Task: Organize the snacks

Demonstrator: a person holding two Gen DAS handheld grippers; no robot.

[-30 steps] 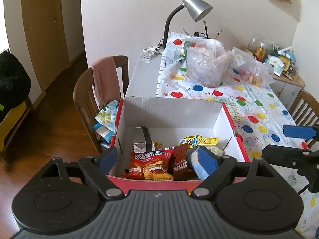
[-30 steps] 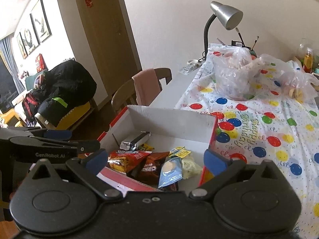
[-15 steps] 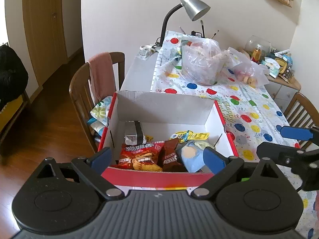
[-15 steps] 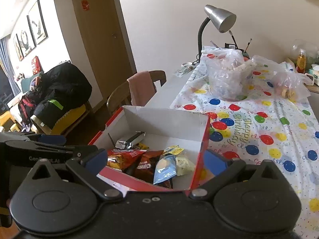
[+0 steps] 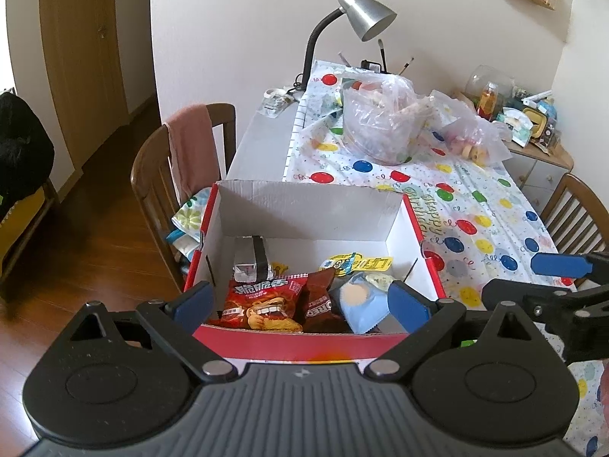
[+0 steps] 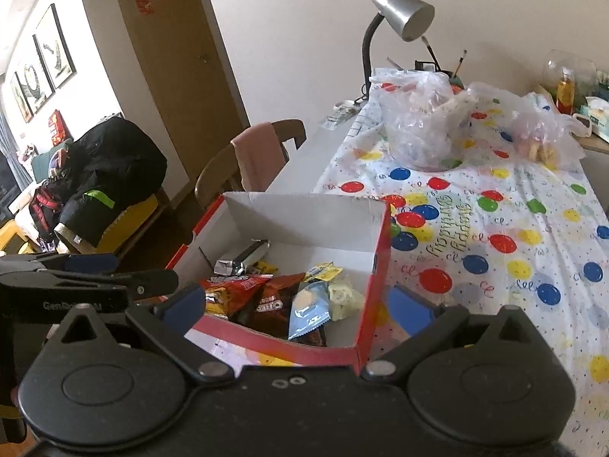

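Left gripper (image 5: 300, 301): we hold its fingers spread wide and empty, just short of the box's near wall.
Snack box (image 5: 304, 337): at the counter's near left corner, straight ahead of both grippers.
Snacks: we see the red chip bag (image 5: 259, 302), Oreo pack (image 5: 318, 301) and blue packet (image 5: 357, 301) lined along the near wall; left gripper nearer, we judge.
Right gripper (image 6: 297, 308): fingers apart, empty, straddling the box's near right corner.

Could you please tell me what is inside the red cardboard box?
The red cardboard box holds a red chip bag, brown Oreo pack, blue pouch, silver packet, yellow wrapper; anything beneath is hidden.
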